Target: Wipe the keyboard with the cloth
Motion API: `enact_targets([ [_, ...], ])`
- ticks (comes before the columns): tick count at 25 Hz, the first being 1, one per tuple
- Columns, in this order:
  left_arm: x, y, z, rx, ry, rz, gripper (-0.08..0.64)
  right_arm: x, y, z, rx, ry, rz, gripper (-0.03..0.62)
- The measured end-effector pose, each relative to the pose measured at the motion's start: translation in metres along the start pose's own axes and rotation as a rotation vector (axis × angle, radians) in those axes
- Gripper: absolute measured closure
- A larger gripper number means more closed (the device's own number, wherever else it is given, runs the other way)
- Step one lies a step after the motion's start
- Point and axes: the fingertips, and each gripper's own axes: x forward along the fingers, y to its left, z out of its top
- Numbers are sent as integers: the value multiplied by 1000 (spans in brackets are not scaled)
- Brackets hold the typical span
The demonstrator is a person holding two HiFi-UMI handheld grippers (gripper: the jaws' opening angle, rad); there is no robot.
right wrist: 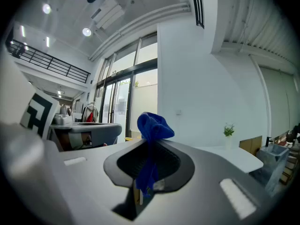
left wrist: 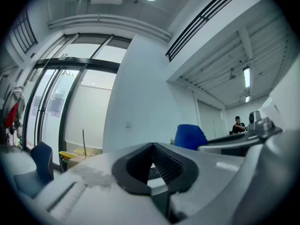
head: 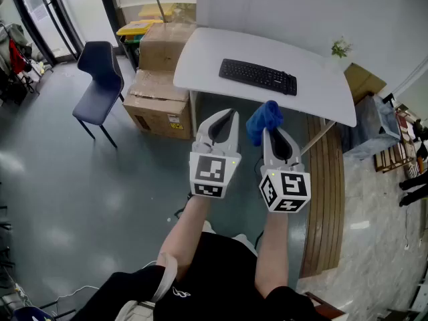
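The black keyboard (head: pixel 257 76) lies on the white table (head: pixel 321 89) ahead of me. Both grippers hang in the air short of the table's near edge. My right gripper (head: pixel 267 131) is shut on a bunched blue cloth (head: pixel 264 119), which sticks out past the jaw tips and hangs down between them in the right gripper view (right wrist: pixel 152 125). My left gripper (head: pixel 231 114) is shut with nothing in it; its tips meet in the left gripper view (left wrist: pixel 152 145), and a bit of the keyboard (left wrist: pixel 154 172) shows through the gap behind them. The cloth (left wrist: pixel 190 136) also shows at that view's right.
Stacked cardboard boxes (head: pixel 160 79) stand against the table's left end, with a dark blue chair (head: pixel 100 79) further left. A small plant (head: pixel 341 47) sits at the table's far right corner. Wooden slats (head: pixel 324 192) lie on the floor at the right.
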Motion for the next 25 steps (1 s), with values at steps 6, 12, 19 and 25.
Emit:
enact_targets([
  [6,10,16,-5,-18,1,2,574,17,-2,-1,7,-16,-21,552],
  [12,20,25,-5,-28,-8,2,574,23,-15,9,22,-53,-62,552],
  [19,44,41,-5,-41,-29,19,574,50,-33,17,11,-73,-68,551],
  [25,86,68,-1,-30,-44,48,574,99,-48,31,4,-110,-26,551],
])
